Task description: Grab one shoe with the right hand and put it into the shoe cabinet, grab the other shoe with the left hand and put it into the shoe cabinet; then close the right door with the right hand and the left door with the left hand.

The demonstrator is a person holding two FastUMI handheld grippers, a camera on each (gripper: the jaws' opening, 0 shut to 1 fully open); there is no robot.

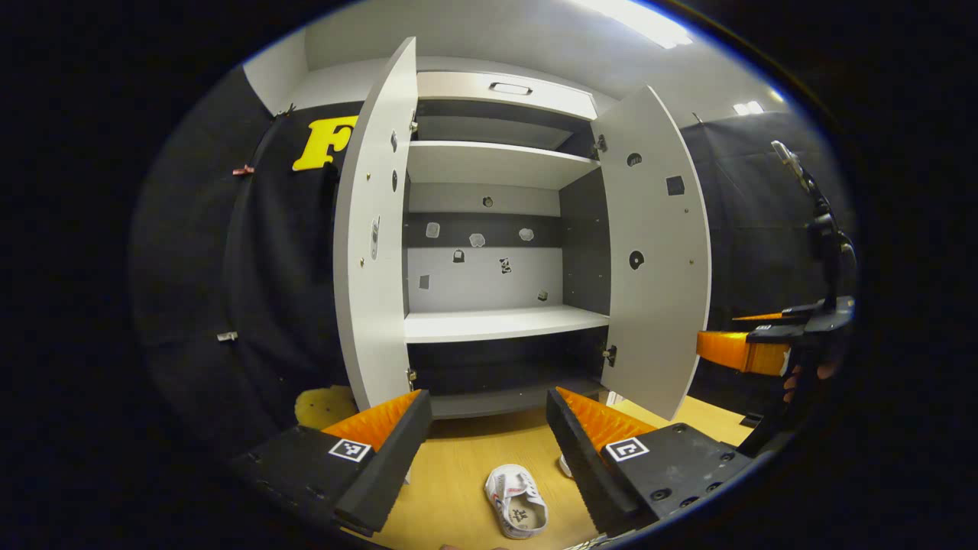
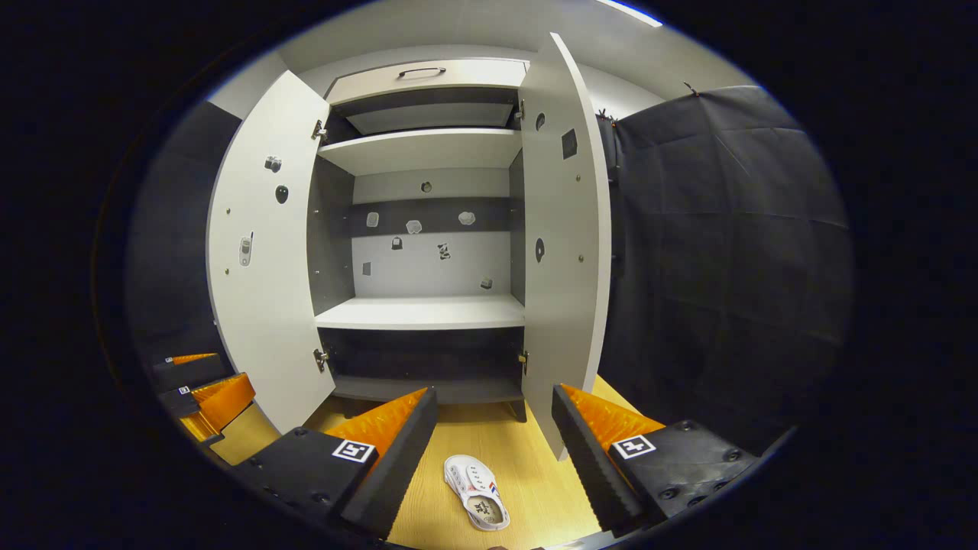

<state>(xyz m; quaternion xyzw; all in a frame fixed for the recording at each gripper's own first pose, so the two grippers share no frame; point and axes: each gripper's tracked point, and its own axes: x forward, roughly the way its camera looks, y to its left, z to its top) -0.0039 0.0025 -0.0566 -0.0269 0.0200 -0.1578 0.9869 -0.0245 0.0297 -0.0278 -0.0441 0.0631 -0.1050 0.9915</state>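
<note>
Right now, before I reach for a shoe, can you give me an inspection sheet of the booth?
Surface: light wooden floor, bare around the shoe.
Job's things: one white sneaker lies on the floor in front of the white two-door shoe cabinet; part of a second white shoe shows behind a finger in the left gripper view. Left door and right door both stand open; the shelves hold no shoes.
Clutter: small stickers on the cabinet's back wall.
Grippers: left gripper and right gripper, jaws open, holding nothing.
Cables: nothing seen.
Surroundings: black cloth wall.
</note>
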